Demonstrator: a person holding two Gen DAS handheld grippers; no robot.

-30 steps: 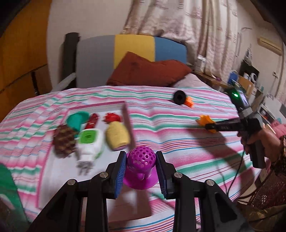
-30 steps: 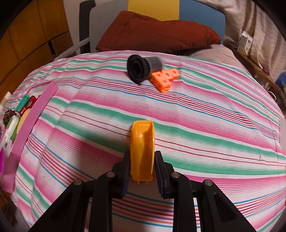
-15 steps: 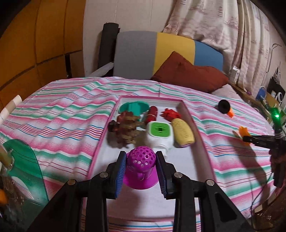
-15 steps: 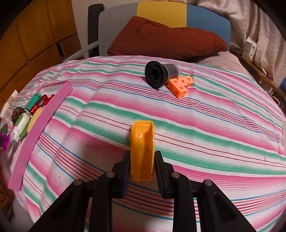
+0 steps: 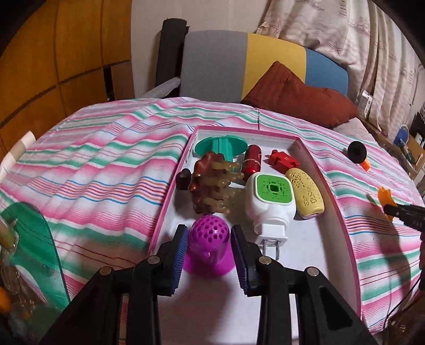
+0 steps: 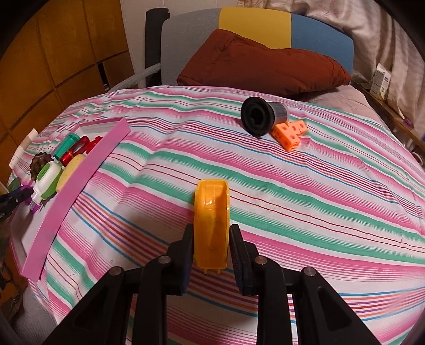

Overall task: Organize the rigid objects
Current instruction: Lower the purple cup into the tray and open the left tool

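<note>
Purple plastic, perforated and dome-topped, the purple strainer cap point(image 5: 208, 245) sits between the pads of the left gripper point(image 5: 208, 248), now well inside the pink-rimmed tray point(image 5: 336, 197) – a second ago it hung over the tray's near corner; the jaws have just been opening a little, and a sliver of gap shows at the right pad, so whether they still grip it I cannot tell. The right gripper point(image 6: 211, 245) stays clenched on the yellow tape dispenser point(image 6: 211, 217), held above the striped sheet point(image 6: 318, 201). Only the left view shows the tray's contents clearly: a teal spool point(image 5: 220, 145), brown massager point(image 5: 212, 185), red cylinder point(image 5: 252, 161), red block point(image 5: 283, 160), white-and-green plug-in point(image 5: 271, 204) and yellow case point(image 5: 305, 195). The right view shows the black cup point(image 6: 261, 115) touching the orange cubes point(image 6: 290, 132). A rust pillow point(image 6: 260, 63) lies against the grey, yellow and blue headboard point(image 6: 255, 24) – wood panelling point(image 5: 53, 61) left, curtains point(image 5: 345, 31) right.
</note>
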